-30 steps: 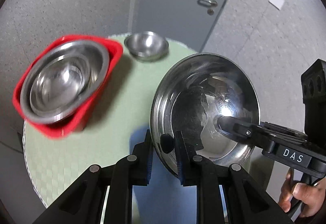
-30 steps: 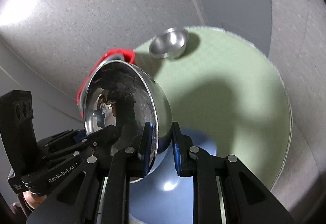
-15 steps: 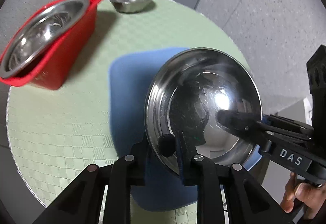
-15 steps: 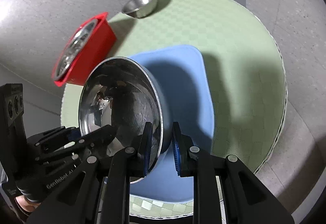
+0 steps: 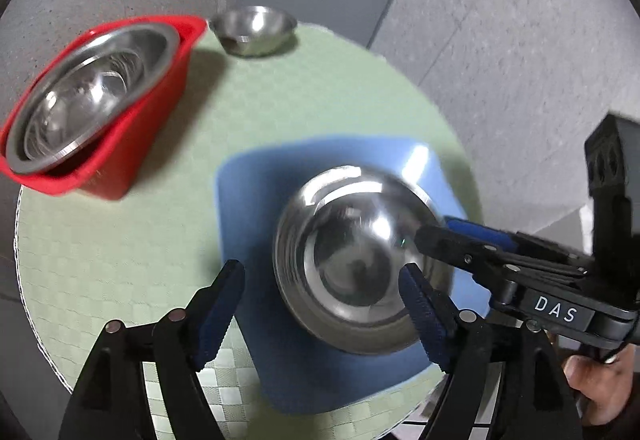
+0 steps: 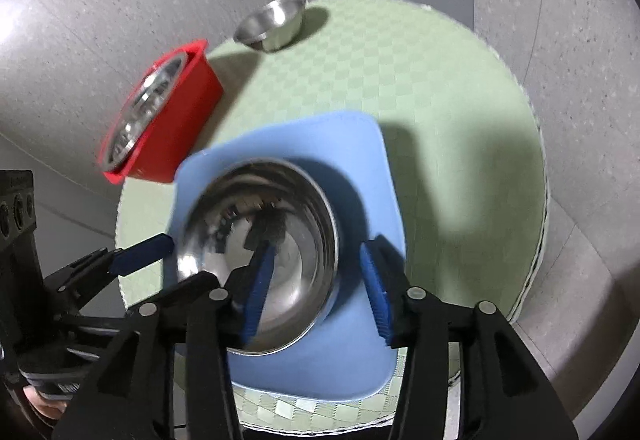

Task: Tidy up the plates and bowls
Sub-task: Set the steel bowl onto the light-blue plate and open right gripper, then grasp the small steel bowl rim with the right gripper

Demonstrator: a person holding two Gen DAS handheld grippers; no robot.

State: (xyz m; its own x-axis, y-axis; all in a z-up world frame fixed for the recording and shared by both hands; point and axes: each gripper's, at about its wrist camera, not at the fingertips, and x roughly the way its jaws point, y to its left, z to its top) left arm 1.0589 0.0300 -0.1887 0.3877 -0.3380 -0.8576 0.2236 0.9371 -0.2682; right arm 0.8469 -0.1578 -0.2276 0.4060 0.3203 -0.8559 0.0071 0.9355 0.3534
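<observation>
On the round green table, we have both grippers spread wide around the big bowl, which sits upright on the blue mat. Taking the mat as our landmark and reading from the left: the red bin stands off the mat's left edge, with a steel bowl nested inside it, tilted against the wall. Beyond the mat's far-left corner, near the table's rim, sits the small bowl. On the mat itself is the big bowl, slightly blurred.

Our left gripper has its jaws parted, one outside the bowl's left rim and the other over its inside; neither pinches metal. Our right gripper, seen from its own camera, is likewise spread, one blue pad over the bowl's inside and one outside the rim on the mat side.

We judge this the release step. To do it well, we should draw both tools straight back and up, keeping the pads off the rim so the bowl does not slide on the mat. The small bowl looks the likely next pick, though we cannot tell where it belongs.
</observation>
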